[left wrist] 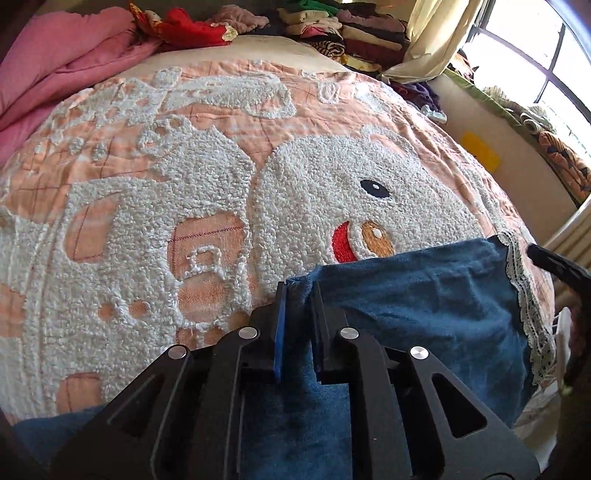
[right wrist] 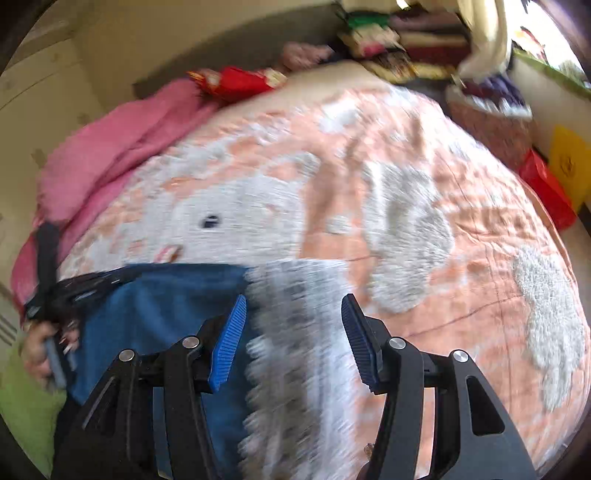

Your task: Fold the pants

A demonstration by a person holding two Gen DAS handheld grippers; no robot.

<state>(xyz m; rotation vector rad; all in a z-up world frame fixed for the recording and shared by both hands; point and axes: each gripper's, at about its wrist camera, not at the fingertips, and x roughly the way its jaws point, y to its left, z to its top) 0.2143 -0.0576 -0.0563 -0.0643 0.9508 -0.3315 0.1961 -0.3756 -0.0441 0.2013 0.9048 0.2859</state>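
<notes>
Blue pants (left wrist: 417, 306) spread on the bed (left wrist: 184, 206), soft and velvety, rumpled with shallow creases, trimmed along one edge with white lace (left wrist: 524, 291). Left tongs (left wrist: 297, 295) nearly closed, pinching the pants' top edge between the pads, cloth running back under and between the fingers. To the right of the left tongs, most of the blue fabric, lace at its far right side. Right tongs (right wrist: 293, 310) wide open, gripping nothing, hovering above the lace strip (right wrist: 291, 332), badly blurred in the right wrist view. Left of the right tongs, the blue panel (right wrist: 166, 314); right of them, bare peach bedspread with fluffy white patches. Ahead of both tongs, a pink blanket (left wrist: 55, 62) and stacked clothes (left wrist: 354, 33) at the bed's far end.
</notes>
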